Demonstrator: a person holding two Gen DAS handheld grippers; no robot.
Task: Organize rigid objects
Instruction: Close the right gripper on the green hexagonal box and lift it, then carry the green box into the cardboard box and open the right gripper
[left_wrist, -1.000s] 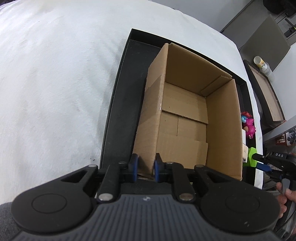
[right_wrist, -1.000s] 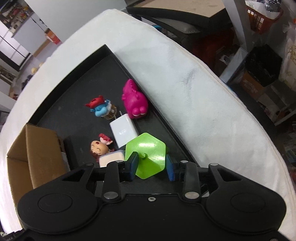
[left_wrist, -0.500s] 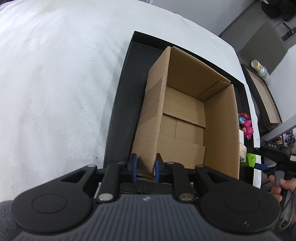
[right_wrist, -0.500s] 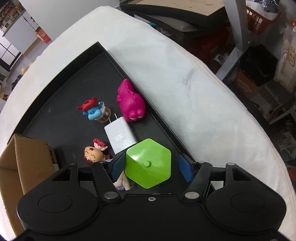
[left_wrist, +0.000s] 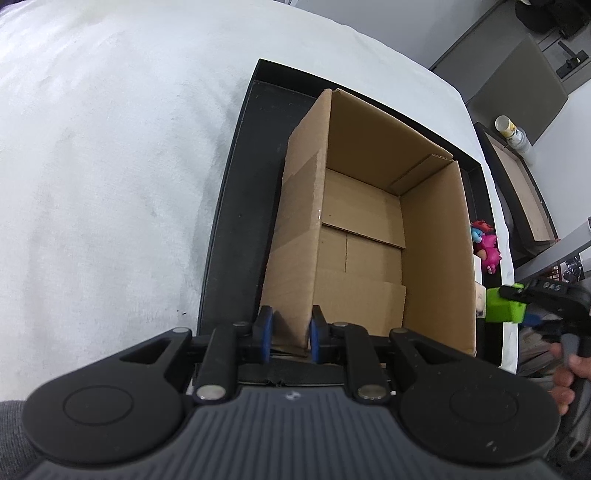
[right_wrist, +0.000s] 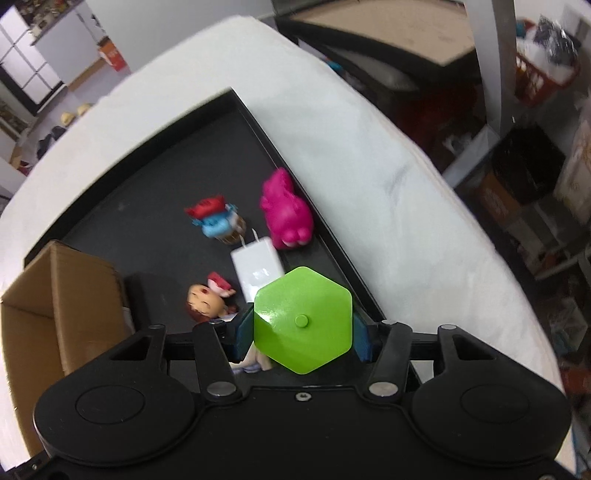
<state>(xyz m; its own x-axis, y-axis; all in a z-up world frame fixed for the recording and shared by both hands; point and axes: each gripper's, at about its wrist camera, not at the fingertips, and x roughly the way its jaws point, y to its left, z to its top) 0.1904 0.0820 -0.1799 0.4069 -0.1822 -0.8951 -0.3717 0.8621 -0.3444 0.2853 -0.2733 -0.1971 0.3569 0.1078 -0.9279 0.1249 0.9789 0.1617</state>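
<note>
An open cardboard box (left_wrist: 373, 236) stands empty in a black tray (left_wrist: 240, 206) on a white cloth. My left gripper (left_wrist: 290, 332) is shut on the box's near left corner wall. My right gripper (right_wrist: 301, 332) is shut on a green hexagonal block (right_wrist: 303, 319) and holds it above the tray's right part; the block also shows in the left wrist view (left_wrist: 504, 304). Below it on the tray lie a white charger (right_wrist: 256, 267), a pink toy (right_wrist: 286, 218), a blue and red figure (right_wrist: 218, 219) and a brown-haired doll (right_wrist: 207, 302).
The box (right_wrist: 55, 306) stands left of the toys in the right wrist view. The tray's right rim (right_wrist: 332, 251) runs close beside the pink toy. Shelves and clutter lie beyond the table edge on the right. A dark tray with a bottle (left_wrist: 511, 133) stands off the table.
My right gripper widened around the green block, closed on its sides and has lifted it up off the tray. My left gripper keeps its hold on the box corner.
</note>
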